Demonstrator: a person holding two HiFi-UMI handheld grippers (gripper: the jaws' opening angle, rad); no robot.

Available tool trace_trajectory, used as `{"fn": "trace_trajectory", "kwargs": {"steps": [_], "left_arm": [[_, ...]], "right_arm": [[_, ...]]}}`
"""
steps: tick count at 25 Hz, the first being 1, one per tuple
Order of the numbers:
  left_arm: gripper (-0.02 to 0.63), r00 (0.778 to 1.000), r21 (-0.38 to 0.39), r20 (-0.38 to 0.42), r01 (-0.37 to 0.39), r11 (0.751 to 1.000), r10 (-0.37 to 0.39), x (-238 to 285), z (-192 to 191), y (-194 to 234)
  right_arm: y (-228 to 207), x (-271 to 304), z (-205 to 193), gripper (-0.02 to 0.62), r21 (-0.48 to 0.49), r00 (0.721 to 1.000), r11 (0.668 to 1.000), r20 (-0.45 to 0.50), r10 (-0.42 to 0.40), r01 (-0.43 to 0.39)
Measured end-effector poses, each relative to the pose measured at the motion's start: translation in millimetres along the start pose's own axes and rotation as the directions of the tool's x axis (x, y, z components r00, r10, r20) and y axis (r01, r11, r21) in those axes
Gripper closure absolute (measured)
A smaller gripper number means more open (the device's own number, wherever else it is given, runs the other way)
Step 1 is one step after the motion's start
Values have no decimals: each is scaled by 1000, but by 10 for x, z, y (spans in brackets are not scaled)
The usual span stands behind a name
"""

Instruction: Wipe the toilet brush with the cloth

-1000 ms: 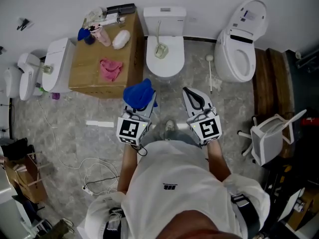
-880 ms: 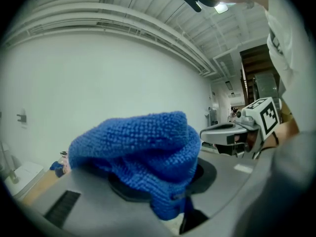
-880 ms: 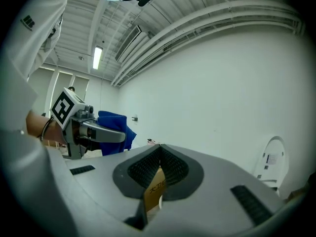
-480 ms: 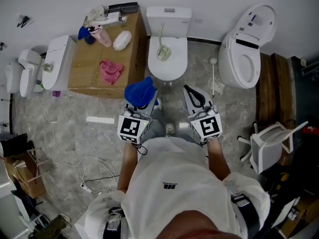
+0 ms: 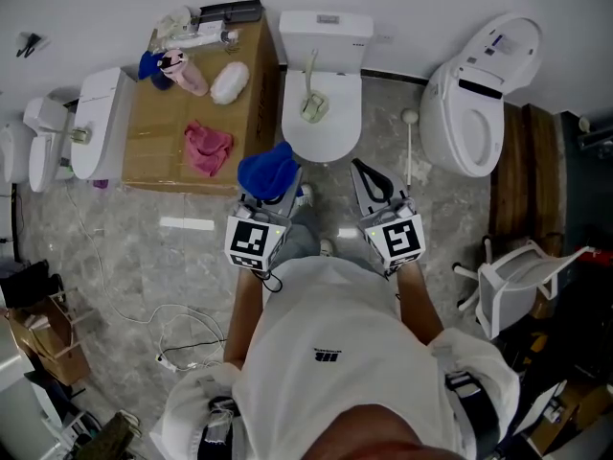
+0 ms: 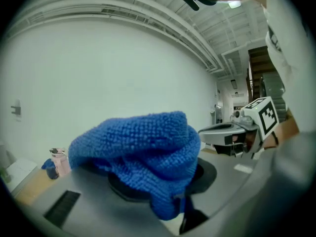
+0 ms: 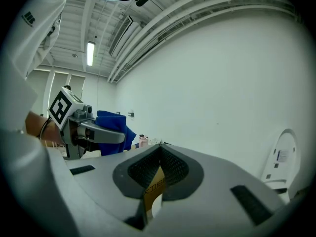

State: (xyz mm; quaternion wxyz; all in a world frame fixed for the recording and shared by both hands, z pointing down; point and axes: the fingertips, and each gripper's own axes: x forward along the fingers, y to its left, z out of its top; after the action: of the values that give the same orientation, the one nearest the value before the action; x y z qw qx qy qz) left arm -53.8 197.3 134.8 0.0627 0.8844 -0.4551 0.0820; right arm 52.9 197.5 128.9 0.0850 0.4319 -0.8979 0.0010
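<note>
My left gripper is shut on a bunched blue cloth, which covers its jaws in the left gripper view. My right gripper is level with it on the right, jaws shut and empty. Both point at the middle white toilet. In its bowl lies a pale brush-like thing with its handle leaning on the tank. A white toilet brush lies on the floor between this toilet and the one on the right. Neither gripper touches either brush.
A cardboard box stands left of the toilet, with a pink cloth, a white cloth and bottles on it. A second toilet stands at the right, a white chair behind it, and cables lie on the floor.
Both grippers have moved forward together toward the middle toilet, side by side. The blue cloth stays in the left gripper.
</note>
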Motion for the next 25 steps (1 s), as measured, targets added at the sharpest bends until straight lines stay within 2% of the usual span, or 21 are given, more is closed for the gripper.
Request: {"fn": "trace_trajectory", "kwargs": {"steps": [8, 17, 25], "left_arm": [[466, 998, -32, -65, 11, 999, -14, 698, -248, 695], [466, 987, -65, -139, 68, 996, -76, 1435, -696, 1271], [466, 974, -95, -192, 104, 990, -121, 1942, -1179, 1542]], "right_arm": [[-415, 819, -199, 600, 36, 999, 998, -19, -49, 50], [-699, 1611, -679, 600, 73, 988, 995, -146, -57, 68], [-899, 2070, -1220, 598, 56, 972, 996, -230, -56, 70]]}}
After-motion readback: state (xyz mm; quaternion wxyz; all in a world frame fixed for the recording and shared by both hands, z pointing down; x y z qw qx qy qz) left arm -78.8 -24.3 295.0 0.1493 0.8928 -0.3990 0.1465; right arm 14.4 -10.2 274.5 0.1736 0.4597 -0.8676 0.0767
